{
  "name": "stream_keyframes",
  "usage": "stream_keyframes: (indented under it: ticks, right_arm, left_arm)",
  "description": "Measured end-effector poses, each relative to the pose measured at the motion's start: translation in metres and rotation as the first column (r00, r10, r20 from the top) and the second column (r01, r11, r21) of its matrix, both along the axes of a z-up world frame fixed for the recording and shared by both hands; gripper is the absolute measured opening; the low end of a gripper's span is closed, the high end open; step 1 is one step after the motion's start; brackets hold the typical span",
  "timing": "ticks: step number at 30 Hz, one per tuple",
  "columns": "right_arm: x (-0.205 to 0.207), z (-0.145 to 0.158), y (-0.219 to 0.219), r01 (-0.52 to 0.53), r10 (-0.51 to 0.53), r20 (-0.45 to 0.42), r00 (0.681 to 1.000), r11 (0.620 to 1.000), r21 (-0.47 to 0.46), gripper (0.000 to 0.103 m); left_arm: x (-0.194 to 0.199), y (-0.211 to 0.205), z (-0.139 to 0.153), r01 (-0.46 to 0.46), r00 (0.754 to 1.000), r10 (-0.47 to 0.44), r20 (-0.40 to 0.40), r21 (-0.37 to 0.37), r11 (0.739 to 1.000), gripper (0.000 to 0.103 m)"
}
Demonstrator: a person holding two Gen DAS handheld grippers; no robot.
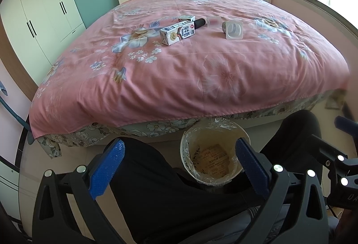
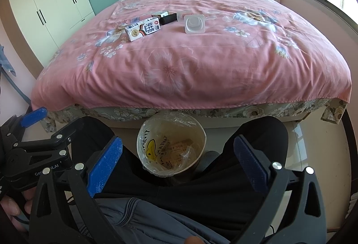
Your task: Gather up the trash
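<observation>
Milk carton [image 1: 177, 32] white with dark print, Chinese characters on its side, not readable in full; it lies on the pink floral bedspread [image 1: 190, 69] mid-bed, small box [image 1: 186, 18] and black tube [image 1: 199, 22] just behind it, clear plastic cup [image 1: 232, 29] on its side to the right. Bin [image 2: 171, 146] with plastic liner on the floor at the bed's foot, between the person's knees; partial "MAEVA" lettering and a yellow shape inside. Left tongs [image 1: 180, 160] spread wide, empty. Right tongs [image 2: 177, 154] spread wide, empty. Both hang low over the bin, trash well apart, farther up the bed. Partial "Gen...ot.AI" on the left tongs' body.
</observation>
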State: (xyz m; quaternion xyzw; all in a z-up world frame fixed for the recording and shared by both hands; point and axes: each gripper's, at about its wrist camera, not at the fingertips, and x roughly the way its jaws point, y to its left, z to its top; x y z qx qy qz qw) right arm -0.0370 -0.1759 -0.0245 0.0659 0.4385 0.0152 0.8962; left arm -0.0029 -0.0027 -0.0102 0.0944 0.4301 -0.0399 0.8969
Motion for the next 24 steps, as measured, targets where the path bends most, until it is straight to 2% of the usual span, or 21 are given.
stream_keyframes:
  ticks: [24]
  right_arm:
    - [0.0041,0.0039,-0.0028,0.005,-0.004,0.003,1.0,1.0,-0.01,0.098]
  left_arm:
    - [0.0011,0.0011,-0.0005,-0.004,1.0,0.004,-0.004,-0.001,1.0,0.101]
